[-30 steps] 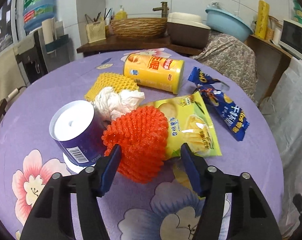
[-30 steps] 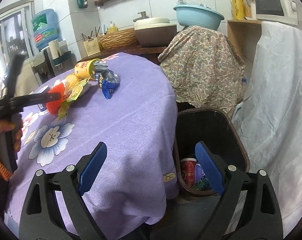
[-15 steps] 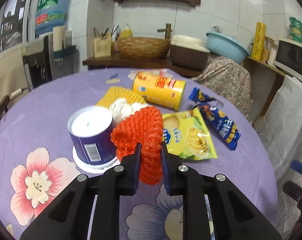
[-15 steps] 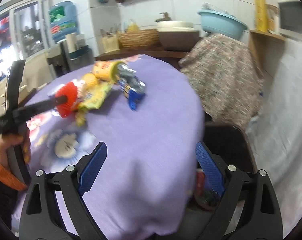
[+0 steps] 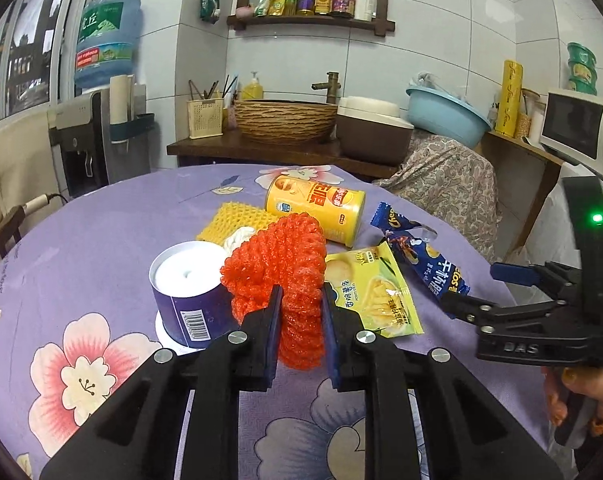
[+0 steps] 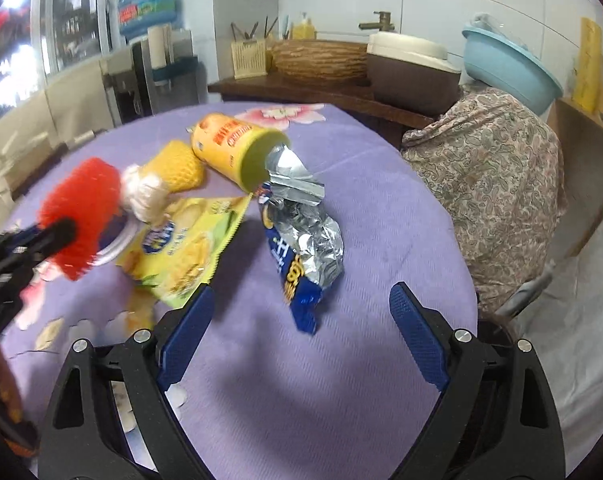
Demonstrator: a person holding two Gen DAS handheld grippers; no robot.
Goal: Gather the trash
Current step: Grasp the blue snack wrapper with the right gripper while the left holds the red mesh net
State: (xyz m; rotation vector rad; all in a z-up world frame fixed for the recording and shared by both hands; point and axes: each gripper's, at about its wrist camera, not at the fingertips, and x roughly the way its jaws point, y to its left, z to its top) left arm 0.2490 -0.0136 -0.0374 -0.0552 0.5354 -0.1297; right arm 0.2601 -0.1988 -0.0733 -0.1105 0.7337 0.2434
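My left gripper is shut on a red foam net, held just above the purple tablecloth. It also shows in the right wrist view. Beside it lie a blue-and-white tub, a yellow chip bag, a yellow chip can, a yellow foam net, crumpled white paper and a blue snack wrapper. My right gripper is open and empty, just in front of the blue wrapper.
A chair draped in patterned cloth stands at the table's right side. A wooden counter with a woven basket and a brown pot stands behind the table. A water dispenser is at the left.
My left gripper closed on the red foam net and lifted it slightly. My right gripper swung left from the bin beside the table to above the table, near the blue wrapper.
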